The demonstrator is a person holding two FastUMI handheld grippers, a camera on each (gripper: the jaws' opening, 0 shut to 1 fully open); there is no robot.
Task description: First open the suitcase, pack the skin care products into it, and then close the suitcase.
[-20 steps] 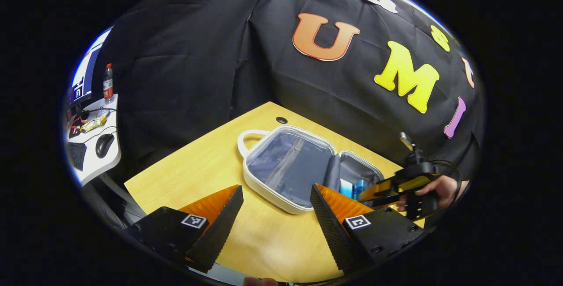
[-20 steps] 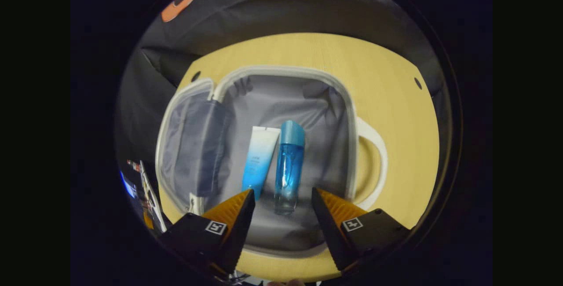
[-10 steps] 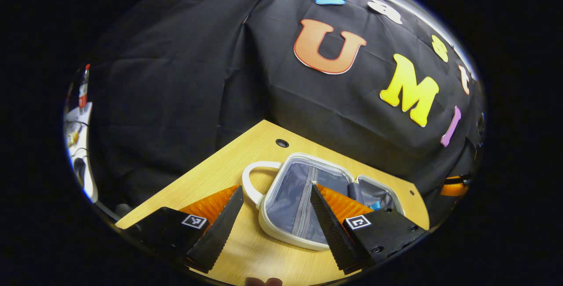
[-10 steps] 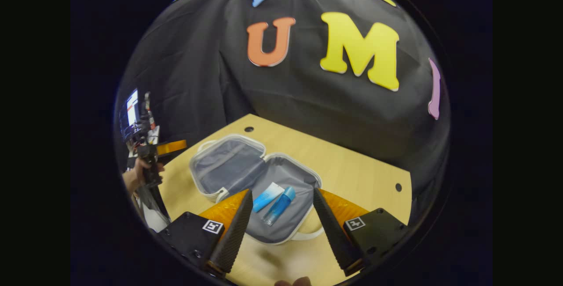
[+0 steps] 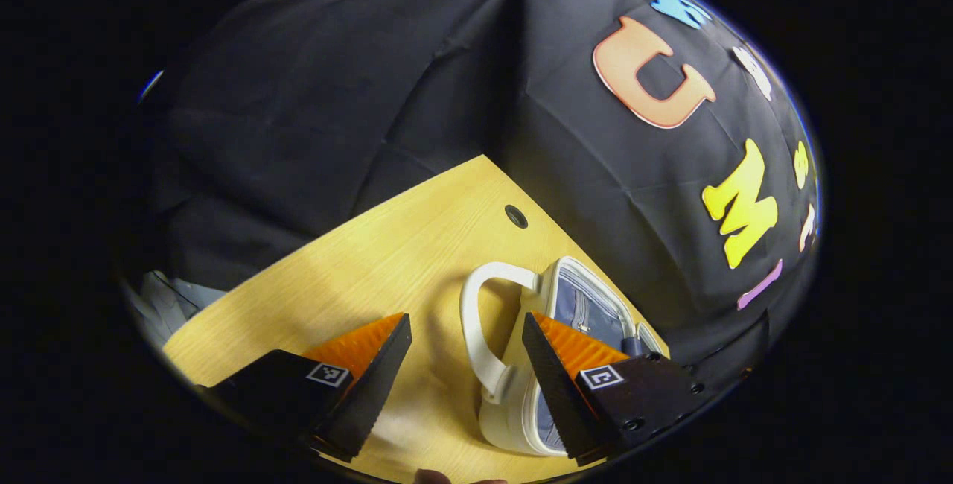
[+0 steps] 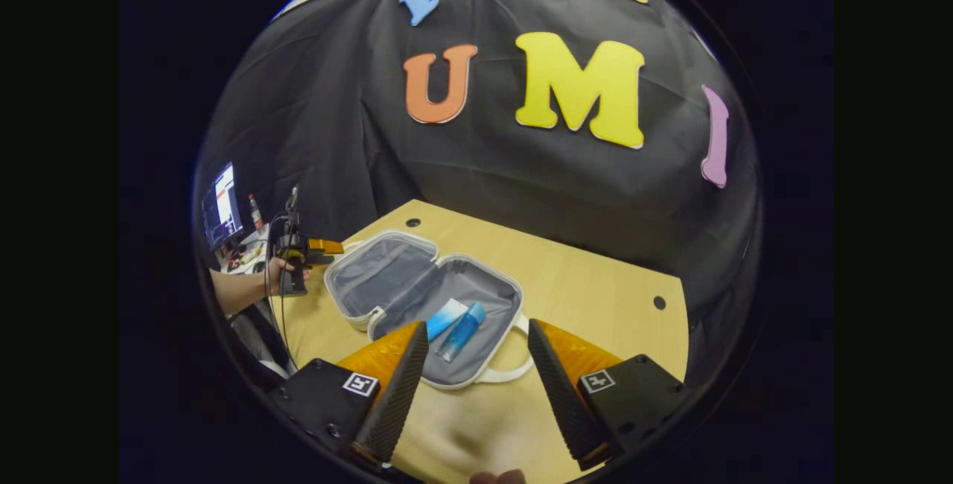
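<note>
The white suitcase (image 6: 350, 316) lies open flat on the wooden table (image 6: 595, 283), its grey lining up. A blue bottle (image 6: 461, 331) and a blue-and-white tube (image 6: 447, 318) lie side by side in its near half. My right gripper (image 6: 476, 324) hangs open above the table's near edge, well back from the case. In the left gripper view, the lid half (image 5: 588, 305) and its white handle (image 5: 480, 335) sit just ahead of my open left gripper (image 5: 465, 318), with the handle between the fingers' lines. A hand holds the left gripper (image 6: 309, 249) beside the lid's far-left edge.
Cable holes mark the table (image 5: 515, 216) near its far corners (image 6: 659, 302). A desk with a lit monitor (image 6: 223, 208) and a drink bottle (image 6: 255, 210) stands beyond the table's left side. Black cloth walls close the back.
My right gripper has pulled up and back from over the bottle and tube, which stay in the case. My left gripper has swung in close to the lid's handle. Both stay open.
</note>
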